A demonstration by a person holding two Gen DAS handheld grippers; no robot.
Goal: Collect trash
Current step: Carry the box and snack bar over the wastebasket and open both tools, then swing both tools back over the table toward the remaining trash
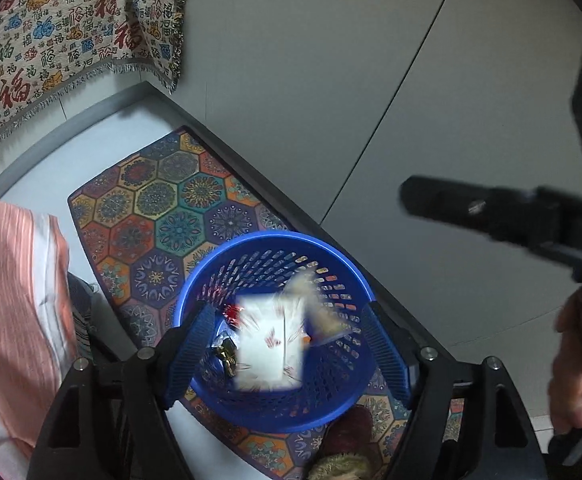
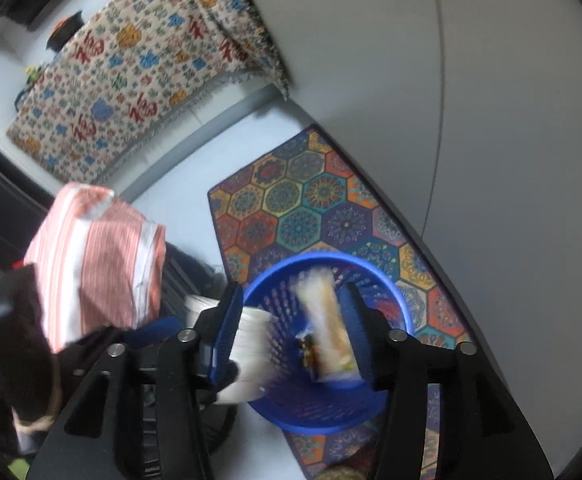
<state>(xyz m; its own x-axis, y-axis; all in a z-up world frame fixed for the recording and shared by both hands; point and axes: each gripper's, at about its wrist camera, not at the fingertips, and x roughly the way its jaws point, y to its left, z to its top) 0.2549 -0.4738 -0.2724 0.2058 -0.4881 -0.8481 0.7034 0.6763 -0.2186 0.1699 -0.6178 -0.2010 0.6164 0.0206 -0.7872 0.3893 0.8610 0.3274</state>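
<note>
Both claws (image 1: 287, 344) (image 2: 293, 332) wide, holding nothing; white packet (image 1: 269, 346) and wrapper (image 2: 329, 328) dropping lower-centre: hold over the blue basket (image 1: 251, 246).

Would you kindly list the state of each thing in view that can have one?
Left claw: open, nothing gripped.
Right claw: open, nothing gripped.
White packet: loose, blurred, over the basket mouth.
Yellowish wrapper: loose, blurred, between the open jaws.
Blue basket: upright on the rug, trash inside.
Patterned rug: flat on the floor.

A hexagon-patterned rug (image 1: 159, 216) lies on pale floor (image 2: 183, 184) beside a plain grey wall (image 1: 331, 80)
</note>
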